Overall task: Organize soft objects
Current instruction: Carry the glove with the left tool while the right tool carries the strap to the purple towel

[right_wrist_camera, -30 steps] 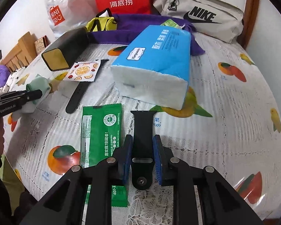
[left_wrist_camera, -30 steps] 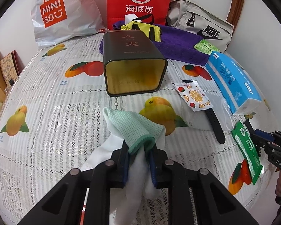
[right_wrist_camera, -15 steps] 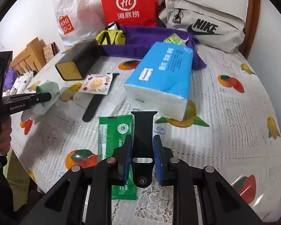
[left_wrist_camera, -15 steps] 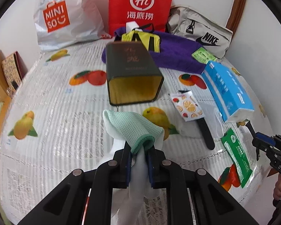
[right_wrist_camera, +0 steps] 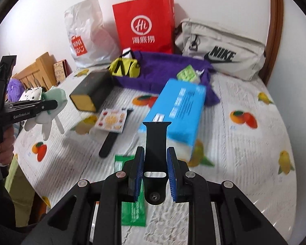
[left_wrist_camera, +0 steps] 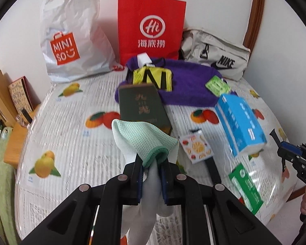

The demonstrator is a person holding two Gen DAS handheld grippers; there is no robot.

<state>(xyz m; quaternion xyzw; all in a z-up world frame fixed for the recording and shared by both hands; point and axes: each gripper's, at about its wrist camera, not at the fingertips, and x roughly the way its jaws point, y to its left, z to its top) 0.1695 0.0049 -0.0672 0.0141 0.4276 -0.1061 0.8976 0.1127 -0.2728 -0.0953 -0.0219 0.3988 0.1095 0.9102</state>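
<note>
Gripping a mint-green mesh cloth (left_wrist_camera: 140, 136) with its white fabric hanging below, my left gripper (left_wrist_camera: 151, 169) has its jaws clamped narrow on the bunched material, held clear above the table (left_wrist_camera: 71, 138) with the fruit-print cover. At far left in the right wrist view, my left hand (right_wrist_camera: 1, 143) carries that gripper, and the cloth dangles free of the surface. Just beyond the cloth lies a dark green tin (left_wrist_camera: 141, 107) on its side, its gold-lined mouth toward me. To its right rest a fruit-print sachet (left_wrist_camera: 195, 148), a black strap (right_wrist_camera: 112, 140) partly under that sachet, a green wipes packet (left_wrist_camera: 246, 187) and a blue tissue pack (left_wrist_camera: 239, 120). My right gripper (right_wrist_camera: 155, 170) is closed on a second black watch strap (right_wrist_camera: 156, 149), pads pressing both its edges, lifted off the table in front of the tissue pack. Behind stand a white Miniso bag (left_wrist_camera: 71, 36), a red paper bag (left_wrist_camera: 150, 26), a purple towel (left_wrist_camera: 189, 87) and a grey Nike bag (left_wrist_camera: 216, 55).
</note>
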